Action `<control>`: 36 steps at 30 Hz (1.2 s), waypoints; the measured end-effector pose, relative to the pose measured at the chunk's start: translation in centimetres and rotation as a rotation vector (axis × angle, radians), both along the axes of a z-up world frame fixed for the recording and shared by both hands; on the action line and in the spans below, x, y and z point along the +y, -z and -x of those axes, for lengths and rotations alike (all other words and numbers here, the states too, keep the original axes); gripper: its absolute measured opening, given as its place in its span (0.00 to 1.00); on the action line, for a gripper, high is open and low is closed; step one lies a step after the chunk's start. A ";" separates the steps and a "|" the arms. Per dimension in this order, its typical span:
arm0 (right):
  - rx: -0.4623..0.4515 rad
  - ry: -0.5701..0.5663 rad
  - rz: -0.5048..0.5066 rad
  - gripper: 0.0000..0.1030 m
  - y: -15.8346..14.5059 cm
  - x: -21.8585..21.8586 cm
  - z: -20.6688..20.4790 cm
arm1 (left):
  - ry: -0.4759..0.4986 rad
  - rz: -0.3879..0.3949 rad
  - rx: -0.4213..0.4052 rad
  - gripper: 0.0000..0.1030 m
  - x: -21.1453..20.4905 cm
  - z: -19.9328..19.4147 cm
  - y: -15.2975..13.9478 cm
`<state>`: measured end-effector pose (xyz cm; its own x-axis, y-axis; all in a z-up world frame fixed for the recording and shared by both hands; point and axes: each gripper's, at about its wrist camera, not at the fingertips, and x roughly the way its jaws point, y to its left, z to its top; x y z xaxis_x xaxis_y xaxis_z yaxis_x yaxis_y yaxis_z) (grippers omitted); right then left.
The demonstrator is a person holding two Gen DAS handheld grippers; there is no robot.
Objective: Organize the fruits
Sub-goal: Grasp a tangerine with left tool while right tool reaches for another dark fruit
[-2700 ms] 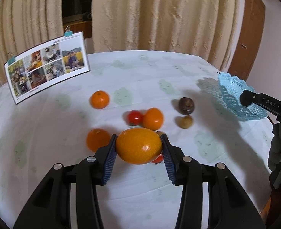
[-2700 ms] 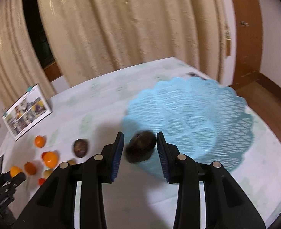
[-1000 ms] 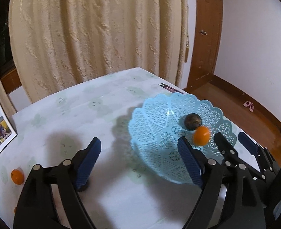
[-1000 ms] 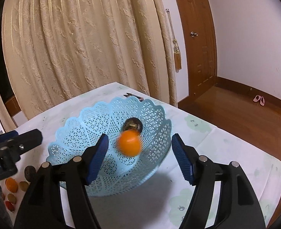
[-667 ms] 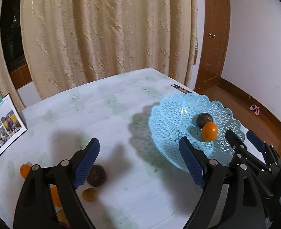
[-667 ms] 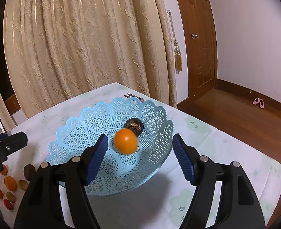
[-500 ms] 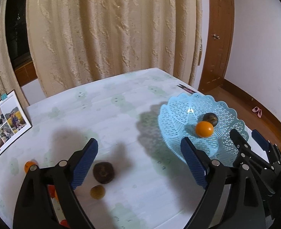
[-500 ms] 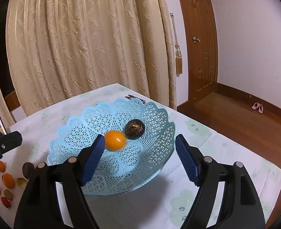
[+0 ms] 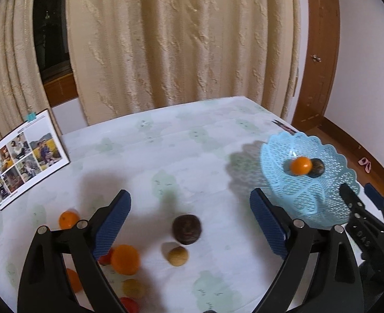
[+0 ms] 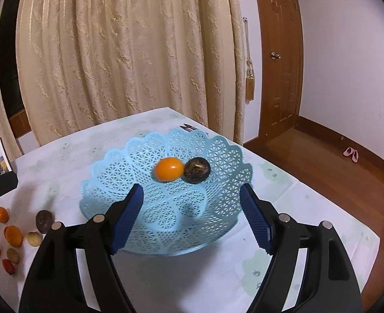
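Note:
The light blue lattice basket (image 10: pixel 165 208) stands on the table and holds an orange (image 10: pixel 168 169) touching a dark brown round fruit (image 10: pixel 197 169). My right gripper (image 10: pixel 192 190) hovers open over the basket's near rim with nothing between its pads. My left gripper (image 9: pixel 189 198) is to the left of the basket (image 9: pixel 309 198), its jaws opening and empty. Beyond the left gripper lie a dark round fruit (image 9: pixel 186 229), a small tan fruit (image 9: pixel 177 256), an orange (image 9: pixel 125 259) and several other small fruits on the cloth.
A photo board (image 9: pixel 22 159) leans at the table's back left. A small dark object (image 9: pixel 283 126) lies behind the basket. The table edge runs just right of the basket, with wooden floor below. Curtains hang behind the table.
The orange and dark fruit left my grippers and now lie in the basket, where the orange rolled against the dark fruit. The left gripper swung left toward the loose fruits, jaws wider.

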<state>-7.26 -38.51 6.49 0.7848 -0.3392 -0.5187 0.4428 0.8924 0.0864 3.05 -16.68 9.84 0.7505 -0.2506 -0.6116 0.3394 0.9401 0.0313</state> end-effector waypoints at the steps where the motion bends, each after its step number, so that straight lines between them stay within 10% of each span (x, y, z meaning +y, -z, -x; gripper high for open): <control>1: 0.002 -0.010 0.003 0.75 -0.2 0.4 -0.1 | -0.009 -0.001 -0.003 0.89 0.4 -0.1 0.0; 36: 0.100 -0.301 -0.082 0.76 0.0 10.4 -4.7 | -0.334 0.033 0.203 0.83 17.6 -7.8 6.5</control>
